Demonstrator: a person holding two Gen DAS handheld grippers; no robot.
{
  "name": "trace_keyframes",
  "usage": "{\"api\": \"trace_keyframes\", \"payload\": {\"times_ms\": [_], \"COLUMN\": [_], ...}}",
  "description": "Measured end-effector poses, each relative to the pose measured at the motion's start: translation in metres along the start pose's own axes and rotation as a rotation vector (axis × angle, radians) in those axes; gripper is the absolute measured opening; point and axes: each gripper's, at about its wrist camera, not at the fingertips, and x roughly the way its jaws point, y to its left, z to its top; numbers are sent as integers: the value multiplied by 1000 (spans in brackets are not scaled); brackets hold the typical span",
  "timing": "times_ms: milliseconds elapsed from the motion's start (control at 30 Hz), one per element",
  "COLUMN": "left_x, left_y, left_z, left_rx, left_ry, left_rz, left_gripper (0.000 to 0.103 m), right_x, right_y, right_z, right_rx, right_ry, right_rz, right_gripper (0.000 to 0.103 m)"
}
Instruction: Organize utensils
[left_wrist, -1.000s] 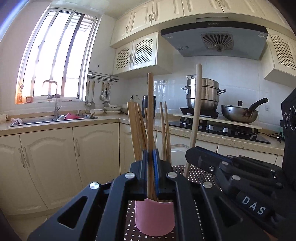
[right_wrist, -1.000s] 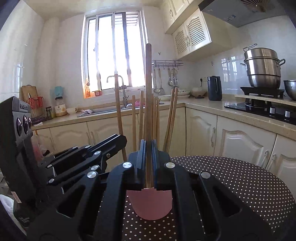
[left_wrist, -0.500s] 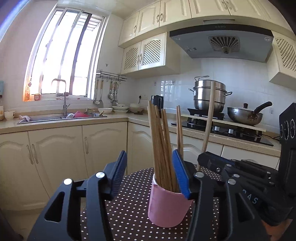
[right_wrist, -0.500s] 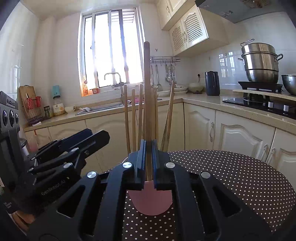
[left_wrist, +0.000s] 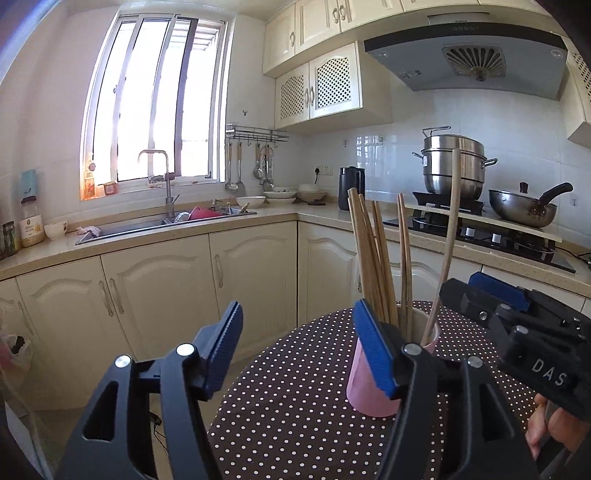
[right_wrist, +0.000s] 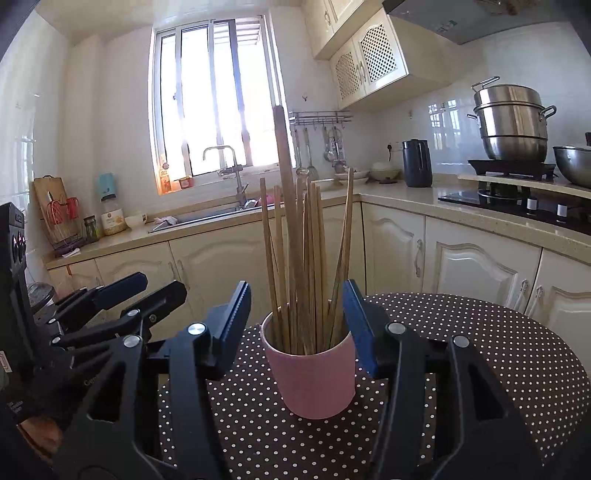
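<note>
Standing upright on the dotted table (right_wrist: 480, 350), the pink cup (right_wrist: 314, 376) holds the wooden chopsticks (right_wrist: 310, 258). Right hand-held gripper (right_wrist: 298, 325): jaws have just been opening, now wide, flanking the cup at 9 and 3 o'clock without contact. Left hand-held gripper (left_wrist: 301, 347): jaws have likewise just been opening, wide and empty, cup at its 3 o'clock

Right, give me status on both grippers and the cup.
Left gripper and right gripper jaws just opened, nothing pinched. Chopsticks upright in pink cup on dotted table. Nothing obstructing.
</note>
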Motion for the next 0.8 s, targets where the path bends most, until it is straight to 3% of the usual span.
{"api": "trace_keyframes", "payload": {"times_ms": [300, 533, 800], "left_x": [-59, -133, -226], "left_y": [9, 11, 1], "left_z": [10, 16, 20], "left_rx": [-12, -9, 27], "left_ry": [6, -52, -151], "left_rz": [-14, -20, -40], "left_gripper": [67, 71, 77], "right_x": [-61, -132, -214], "right_y": [25, 78, 123], "right_z": [8, 7, 12], "right_rx": [26, -50, -95], "right_ry": [18, 33, -61], "right_rz": [-50, -112, -199], "right_gripper": [52, 64, 77]}}
